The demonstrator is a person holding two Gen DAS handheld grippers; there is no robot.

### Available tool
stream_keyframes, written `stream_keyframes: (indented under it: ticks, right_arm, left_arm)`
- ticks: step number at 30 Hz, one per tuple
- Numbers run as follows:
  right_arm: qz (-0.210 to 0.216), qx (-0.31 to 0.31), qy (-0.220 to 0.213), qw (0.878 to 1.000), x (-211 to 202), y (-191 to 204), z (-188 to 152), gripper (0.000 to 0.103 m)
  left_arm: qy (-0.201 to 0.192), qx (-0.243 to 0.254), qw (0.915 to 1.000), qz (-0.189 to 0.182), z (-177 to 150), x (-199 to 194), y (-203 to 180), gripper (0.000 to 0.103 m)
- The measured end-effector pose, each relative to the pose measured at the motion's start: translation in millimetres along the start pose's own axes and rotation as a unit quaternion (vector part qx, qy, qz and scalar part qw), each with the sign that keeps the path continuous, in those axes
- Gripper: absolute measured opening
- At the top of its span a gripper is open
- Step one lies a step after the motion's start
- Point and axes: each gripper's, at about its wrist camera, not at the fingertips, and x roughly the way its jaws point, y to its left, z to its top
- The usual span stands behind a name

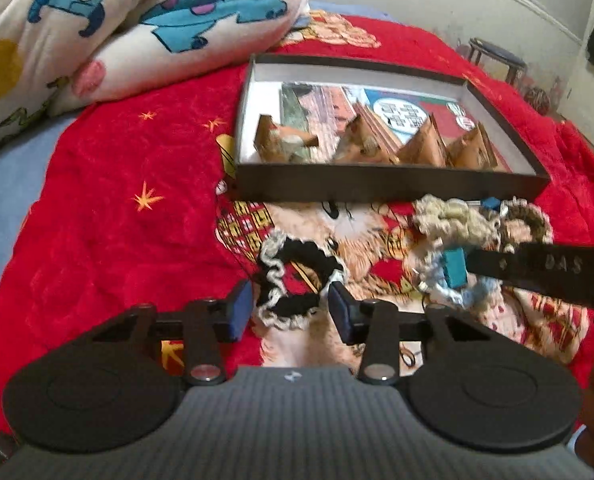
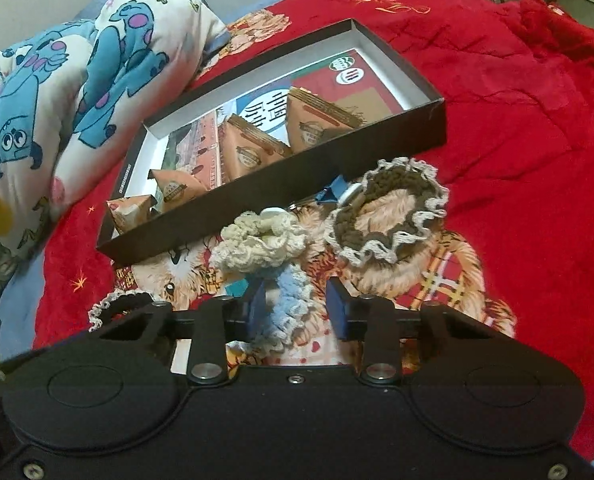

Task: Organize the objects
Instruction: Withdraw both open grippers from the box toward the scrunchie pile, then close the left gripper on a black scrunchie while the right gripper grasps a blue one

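Several crocheted scrunchies lie on a red bear-print blanket (image 1: 117,200) in front of a shallow black box (image 1: 377,190) holding triangular orange packets (image 1: 425,146). My left gripper (image 1: 291,312) straddles the black-and-white scrunchie (image 1: 293,276). Its pads stand at the edges without visibly squeezing. In the right wrist view my right gripper (image 2: 297,308) brackets the light blue scrunchie (image 2: 291,300), with a gap at the right pad. A cream scrunchie (image 2: 261,240) and a brown scrunchie (image 2: 389,216) lie just beyond it. One right finger (image 1: 455,266) shows in the left wrist view.
A folded cartoon quilt (image 1: 137,32) is heaped at the back left, touching the box's far corner. A small blue clip (image 2: 329,194) lies between the box (image 2: 297,160) and the brown scrunchie. A dark stool (image 1: 497,56) stands past the bed's far edge.
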Motion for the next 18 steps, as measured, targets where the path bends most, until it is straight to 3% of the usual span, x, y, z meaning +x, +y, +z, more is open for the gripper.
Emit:
stream_keyframes:
  ticks: [5,9,12,14,18]
  right_arm:
    - [-0.009,-0.01,-0.005,1.0,1.8,5.6,-3.0,0.032]
    - [0.004,0.012,-0.002,1.0,4.9,0.3,-0.7,0.03]
    - [0.017,0.03,0.007,0.999,7.0,-4.6,1.6,0.025]
    - [0.017,0.033,0.01,0.999,8.0,-5.6,2.8,0.021]
    - [0.022,0.048,0.012,0.999,8.8,-9.7,4.8,0.016]
  left_arm:
    - [-0.012,0.012,0.9995,0.026,-2.6,0.9,-6.5,0.058]
    - [-0.013,0.011,0.9995,0.026,-4.1,2.1,-6.3,0.053]
    - [-0.014,0.015,0.9995,0.026,-4.8,2.6,-8.4,0.039]
    - [-0.011,0.027,0.9992,0.026,-4.6,3.9,-10.8,0.02]
    - [-0.012,0.038,0.9989,0.026,-4.7,2.7,-14.8,0.014]
